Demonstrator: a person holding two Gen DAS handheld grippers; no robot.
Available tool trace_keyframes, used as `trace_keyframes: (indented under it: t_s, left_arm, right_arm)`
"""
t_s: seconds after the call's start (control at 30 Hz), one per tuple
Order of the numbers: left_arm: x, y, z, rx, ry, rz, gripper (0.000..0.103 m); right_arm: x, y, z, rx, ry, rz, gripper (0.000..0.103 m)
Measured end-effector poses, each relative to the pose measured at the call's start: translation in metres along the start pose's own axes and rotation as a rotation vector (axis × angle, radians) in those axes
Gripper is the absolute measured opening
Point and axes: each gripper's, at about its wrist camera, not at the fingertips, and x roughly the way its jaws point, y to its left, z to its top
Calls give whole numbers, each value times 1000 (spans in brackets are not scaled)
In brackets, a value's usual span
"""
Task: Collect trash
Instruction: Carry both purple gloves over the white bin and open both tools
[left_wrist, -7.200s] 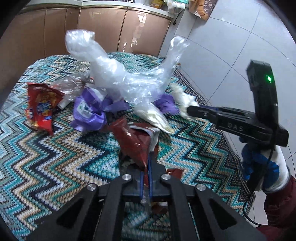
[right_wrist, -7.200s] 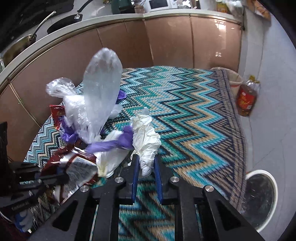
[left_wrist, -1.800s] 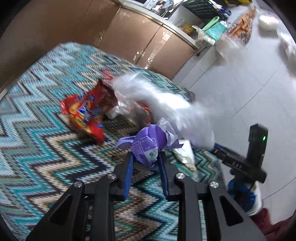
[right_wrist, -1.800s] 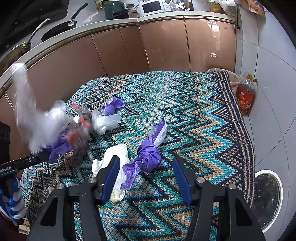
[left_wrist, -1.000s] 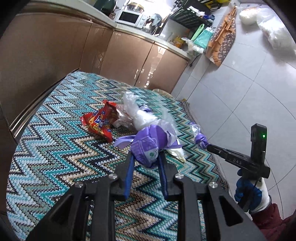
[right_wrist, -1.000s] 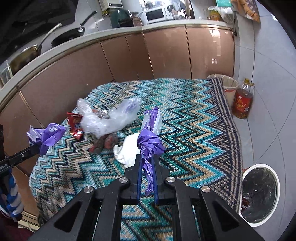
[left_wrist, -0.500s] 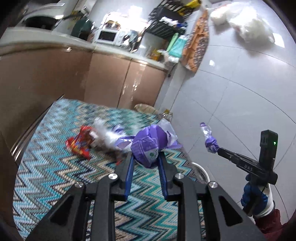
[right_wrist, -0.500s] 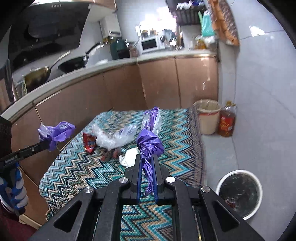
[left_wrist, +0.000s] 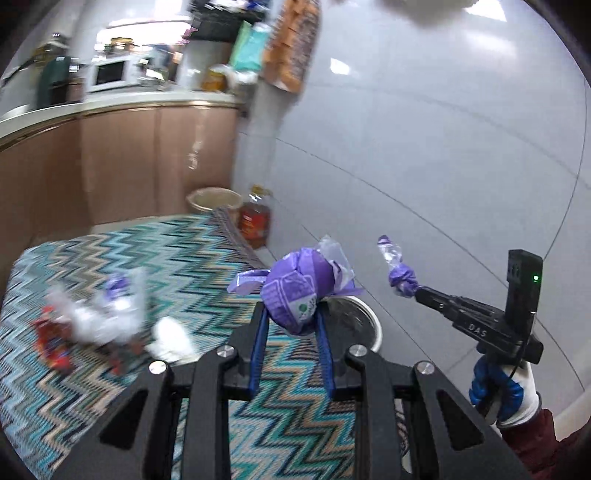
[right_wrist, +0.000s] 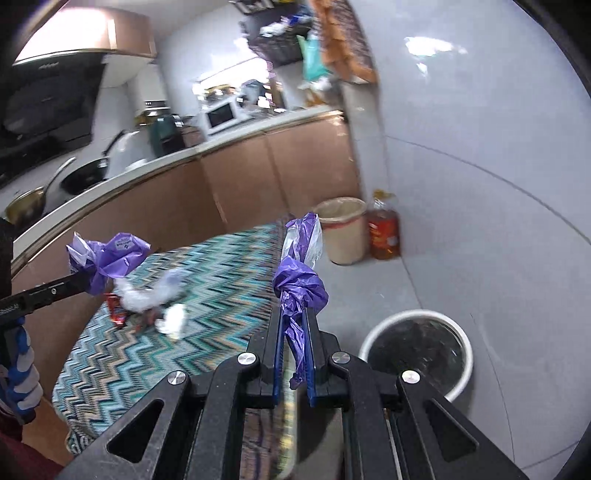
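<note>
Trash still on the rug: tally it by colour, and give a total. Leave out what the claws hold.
Red wrapper: 1
Clear plastic bag: 1
White wad: 1
Total: 3. The pile is blurred, so smaller bits may be hidden in it.

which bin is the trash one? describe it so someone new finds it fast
Start at the zigzag rug and go off its edge onto the grey tile floor. The trash bin stands there, a low round white pail with a dark liner, nearest the right gripper. Unlike the beige bucket by the cabinets, next to the oil bottle, it is white-rimmed and stands alone.
</note>
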Motion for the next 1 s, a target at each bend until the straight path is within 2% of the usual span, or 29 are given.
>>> trace_keyframes:
  t_s: [0.27, 0.53, 0.77, 0.8, 0.83, 0.87, 0.9, 0.93, 1.0]
  left_arm:
    - [134, -51, 17, 116, 180, -81, 24]
    - [267, -85, 20, 140, 343, -103, 25]
    - [344, -104, 7, 153, 446, -108, 30]
    - [351, -104, 5, 142, 460, -117, 31]
    - [357, -103, 3, 121, 475, -133, 32]
    - [360, -101, 2, 110, 481, -140, 34]
    - [362, -100, 3, 102, 484, -142, 39]
    - [362, -99, 4, 99, 479, -142, 43]
    - [363, -97, 7, 93, 470, -147, 44]
  right_arm:
    - [39, -69, -14, 101, 89, -93, 10]
    - [89, -127, -17, 154, 178, -156, 12]
    - [136, -164, -30, 176, 264, -212, 13]
    - [141, -168, -32, 183, 272, -216, 18]
    - [145, -171, -33, 188, 278, -226, 29]
    - [149, -174, -35, 188, 284, -242, 36]
    - [151, -176, -36, 187, 288, -248, 46]
    - [152, -177, -38, 185, 294, -256, 47]
    - [155, -180, -42, 186, 307, -265, 47]
